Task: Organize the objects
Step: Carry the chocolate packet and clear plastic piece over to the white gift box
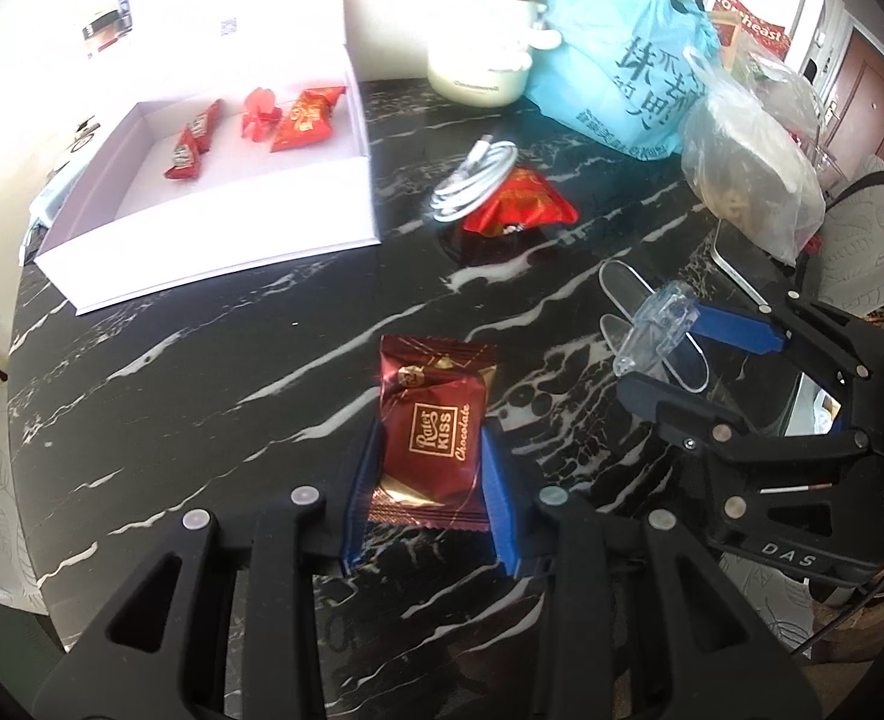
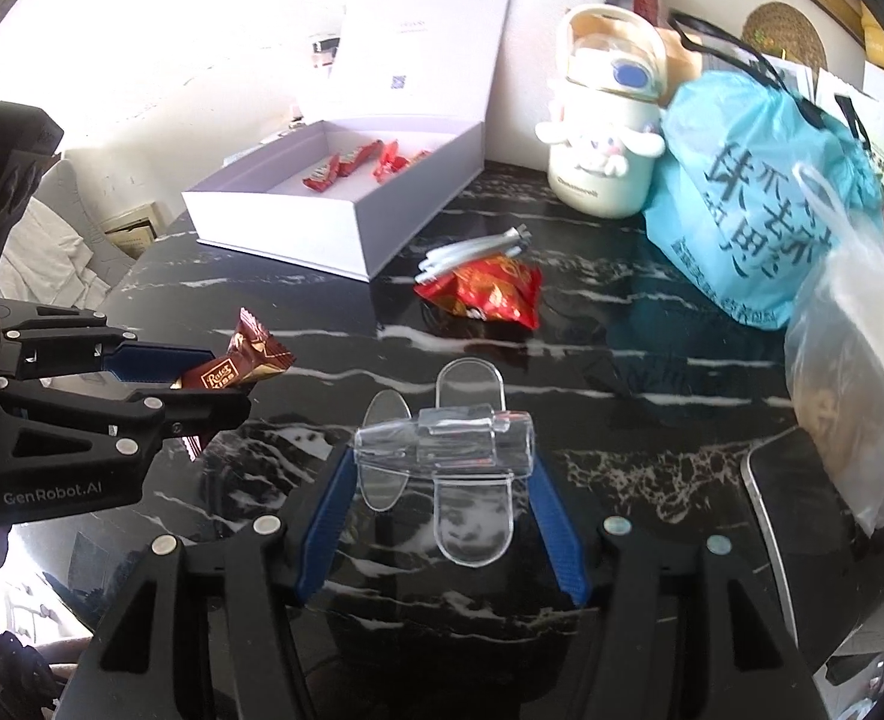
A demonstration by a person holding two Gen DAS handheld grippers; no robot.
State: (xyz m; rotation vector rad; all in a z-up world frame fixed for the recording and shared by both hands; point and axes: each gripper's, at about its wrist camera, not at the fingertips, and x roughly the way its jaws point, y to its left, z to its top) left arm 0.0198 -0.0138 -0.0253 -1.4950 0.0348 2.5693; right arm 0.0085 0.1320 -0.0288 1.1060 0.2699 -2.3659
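Maroon chocolate wrapper — we are clamping it in the left gripper above the black marble table. We are pinching the clear plastic piece in the right gripper — white box lying open beyond.

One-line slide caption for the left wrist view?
Left gripper shut on a chocolate packet above the marble table, white box beyond.

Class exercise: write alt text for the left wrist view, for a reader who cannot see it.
The left gripper is shut on a dark red chocolate packet above a black marble table. To its right, the right gripper holds a clear plastic piece; beyond, an open white box contains red sweets.
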